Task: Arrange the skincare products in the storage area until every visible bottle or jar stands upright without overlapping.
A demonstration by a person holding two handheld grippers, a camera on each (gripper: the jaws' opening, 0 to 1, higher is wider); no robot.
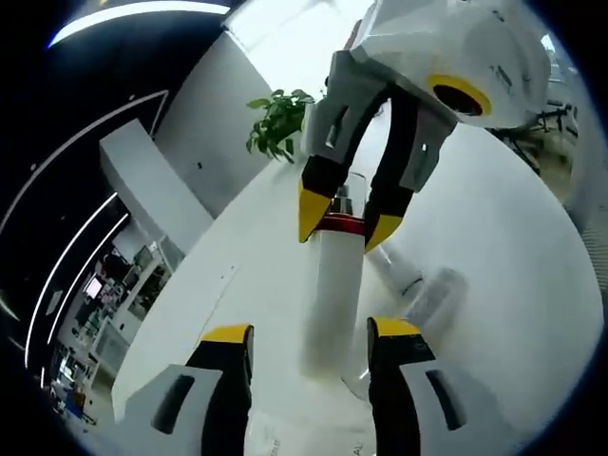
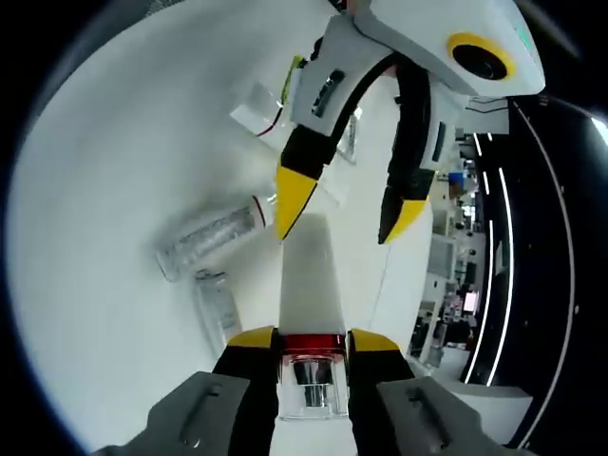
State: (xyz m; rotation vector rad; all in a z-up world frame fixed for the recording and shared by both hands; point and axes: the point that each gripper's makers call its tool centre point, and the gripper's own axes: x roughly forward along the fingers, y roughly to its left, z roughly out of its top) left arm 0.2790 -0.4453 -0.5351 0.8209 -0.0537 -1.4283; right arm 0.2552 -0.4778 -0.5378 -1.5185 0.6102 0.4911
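Bottle [image 1: 334, 294]: a tall white bottle with a red band and a clear cap, held off the white table [image 1: 494, 285] between the two grippers, one at each end.
Cap end: in the right gripper view the clear cap and red band [image 2: 310, 344] sit between that view's own yellow-tipped jaws, which touch the bottle on both sides at the neck.
Base end: in the left gripper view the white body runs up from between that view's own jaws; the bottom of the bottle is blurred there.
Right gripper [image 2: 306, 347]: clamped on the bottle at the red band; in the left gripper view it enters from above, its tips on either side of the band [image 1: 340, 225].
Left gripper [image 1: 310, 334]: jaws stand just beside the bottle's body on both sides; whether they press it I cannot tell. In the right gripper view it comes in from above, jaws spread about the far end [image 2: 347, 214].
Other bottles: the right gripper view shows a clear bottle [image 2: 204, 239] lying on its side on the table, a smaller one [image 2: 218, 309] lying near it, and flat packets [image 2: 256, 104] further off.
Left gripper view adds: a clear bottle [image 1: 435, 290] lying on the table, blurred, and a green plant [image 1: 277, 122] at the table's far end.
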